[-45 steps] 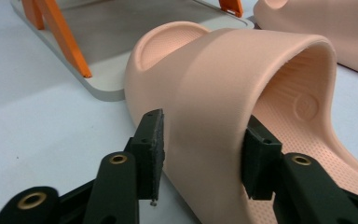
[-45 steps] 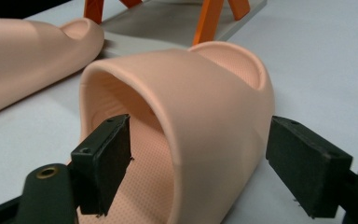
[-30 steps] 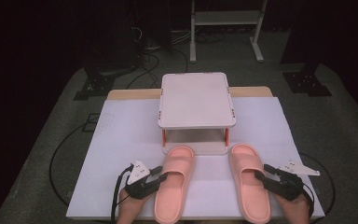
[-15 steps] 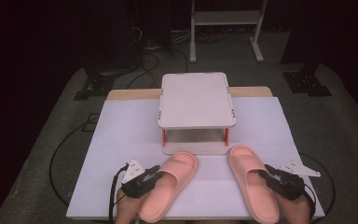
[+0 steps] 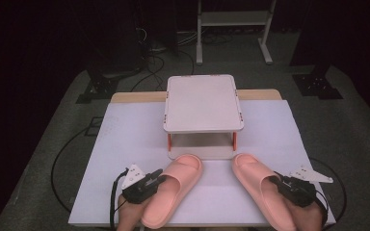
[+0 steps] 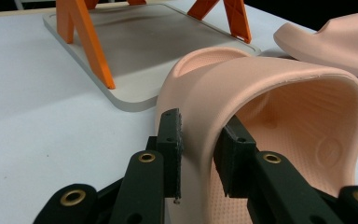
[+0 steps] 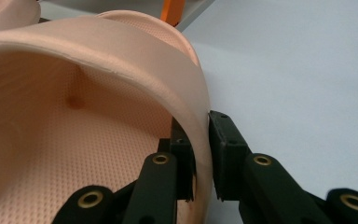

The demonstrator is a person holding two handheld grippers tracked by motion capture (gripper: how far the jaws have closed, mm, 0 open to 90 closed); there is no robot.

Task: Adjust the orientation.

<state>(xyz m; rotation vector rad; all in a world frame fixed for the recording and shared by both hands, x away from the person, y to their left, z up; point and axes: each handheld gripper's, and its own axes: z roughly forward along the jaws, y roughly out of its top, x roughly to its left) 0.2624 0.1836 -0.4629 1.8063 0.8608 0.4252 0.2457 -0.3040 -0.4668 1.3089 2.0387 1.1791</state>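
two pink slippers lay on the white table cover [image 5: 125, 144] at the near edge, toes toward the small two-tier rack [image 5: 203, 103] standing mid-table. left slipper [image 5: 173, 190] sat angled, toe just short of the rack's lower shelf [image 5: 200, 153]; right slipper [image 5: 260, 190] angled the other way, toe near the shelf's right corner. left gripper [image 5: 158, 181] had just been closing; in the left gripper view its jaws pinched the outer wall of the left slipper's strap [image 6: 200, 140], one pad outside, one inside the foot opening. right gripper [image 5: 275, 182] had likewise just been closing, and in the right gripper view its jaws clamped the side of the right slipper's strap [image 7: 200, 135], the wall squeezed thin between the pads. judged stage: both grasps made, neither slipper lifted, soles seemingly flat on the cover. both rack shelves were bare. what was left, by my reading: lift each slipper, carry it forward and set it on the rack. which tier was meant i could not tell.
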